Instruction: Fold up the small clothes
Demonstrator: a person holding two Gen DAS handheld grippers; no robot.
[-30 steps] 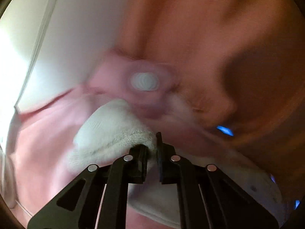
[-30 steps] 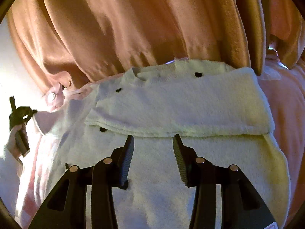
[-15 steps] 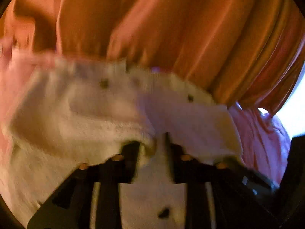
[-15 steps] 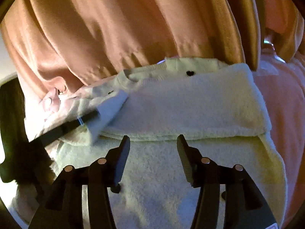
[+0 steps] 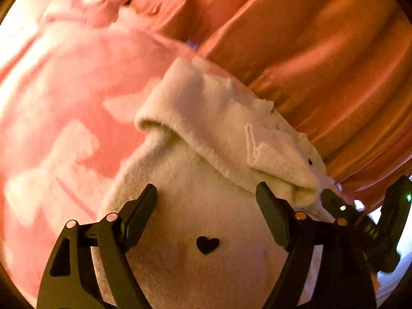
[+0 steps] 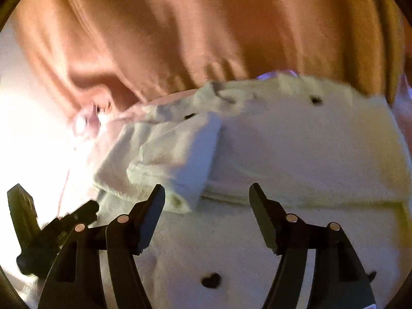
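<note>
Now | cream garment: lower centre, sleeve newly folded inward | left gripper: released, jaws opening, empty | right gripper: jaws opening, empty | next fold likely | pink cloth: left.

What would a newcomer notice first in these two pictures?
First, the fluffy cream garment with small black hearts, partly folded, filling the middle. Behind it hangs a wide orange pleated cloth. To its left lies a pink and white fleece cloth.
</note>
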